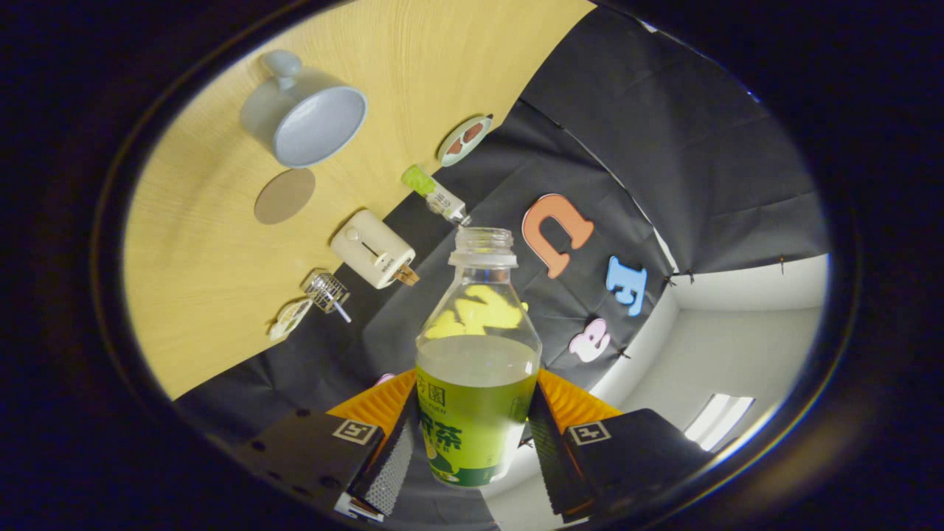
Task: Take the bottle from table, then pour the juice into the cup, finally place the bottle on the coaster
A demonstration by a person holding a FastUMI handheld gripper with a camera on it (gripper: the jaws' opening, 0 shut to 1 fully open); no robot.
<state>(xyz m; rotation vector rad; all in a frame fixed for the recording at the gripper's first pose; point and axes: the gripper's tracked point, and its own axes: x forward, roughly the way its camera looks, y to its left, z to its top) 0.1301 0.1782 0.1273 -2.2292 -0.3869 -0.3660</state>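
Pale wooden table (214, 243) swings across the view at a steep slant, black booth cloth (664, 147) hanging beyond it. Right between the fingers sits the bottle (478, 354), and the gripper (472, 435) is clamped on its labelled body, both fingers pressing its sides. Cap is off, open neck pointing away from the fingers, pale liquid showing above the green label. Well beyond the neck and off to the gripper's left, the cup (306, 114) stands on the wood, its handle on the far side. Just nearer than the cup lies the round brown coaster (285, 195), flat and bare. Between coaster and bottle there's clutter: a cream boxy appliance (372, 254), a small wire whisk-like thing (327, 293), a small green-capped bottle (435, 195) lying down, and a little dish (464, 139) near the cloth.
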